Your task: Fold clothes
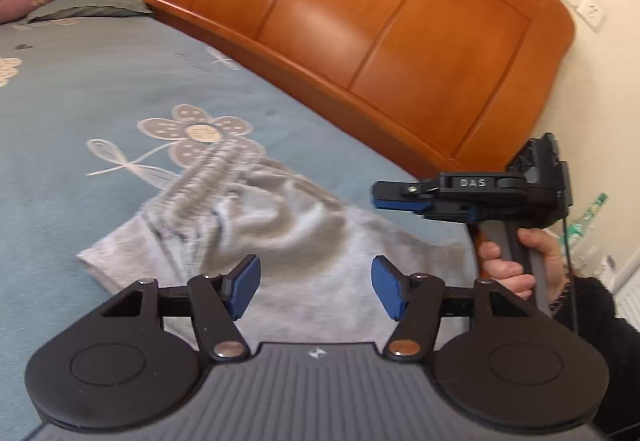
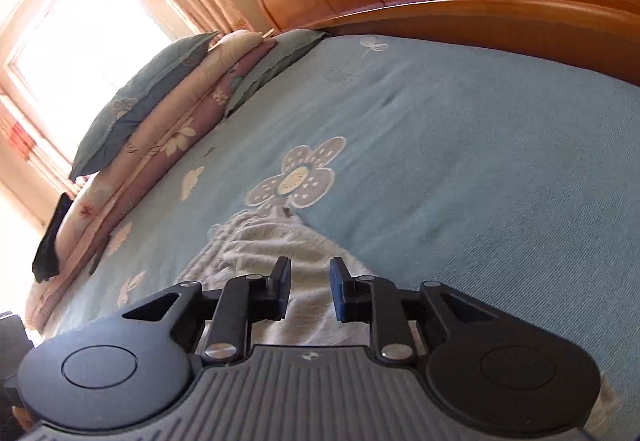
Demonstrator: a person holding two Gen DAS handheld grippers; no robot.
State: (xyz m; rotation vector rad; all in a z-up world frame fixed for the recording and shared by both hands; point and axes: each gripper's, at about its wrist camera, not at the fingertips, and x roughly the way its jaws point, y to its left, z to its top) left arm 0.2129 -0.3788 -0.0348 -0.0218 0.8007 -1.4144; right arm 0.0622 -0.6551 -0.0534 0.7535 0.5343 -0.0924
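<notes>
A light grey garment [image 1: 304, 237] with a ribbed elastic band [image 1: 208, 177] lies crumpled on the blue flowered bedspread [image 1: 80, 89]. My left gripper [image 1: 317, 287] hovers over its near part, open wide, with nothing between the blue pads [image 1: 244, 287]. My right gripper [image 1: 400, 197] is held by a hand [image 1: 508, 261] at the right, above the garment's edge. In the right wrist view the right gripper [image 2: 311, 289] shows a narrow gap. Its jaws are opening and nothing is pinched between them. The grey garment [image 2: 260, 245] lies just below and ahead.
An orange wooden headboard [image 1: 360, 25] runs along the bed's far side. Stacked pillows and folded quilts [image 2: 160, 121] sit at one end, by a bright window with striped curtains [image 2: 80, 21]. Wall sockets [image 1: 588, 7] are on the cream wall at the right.
</notes>
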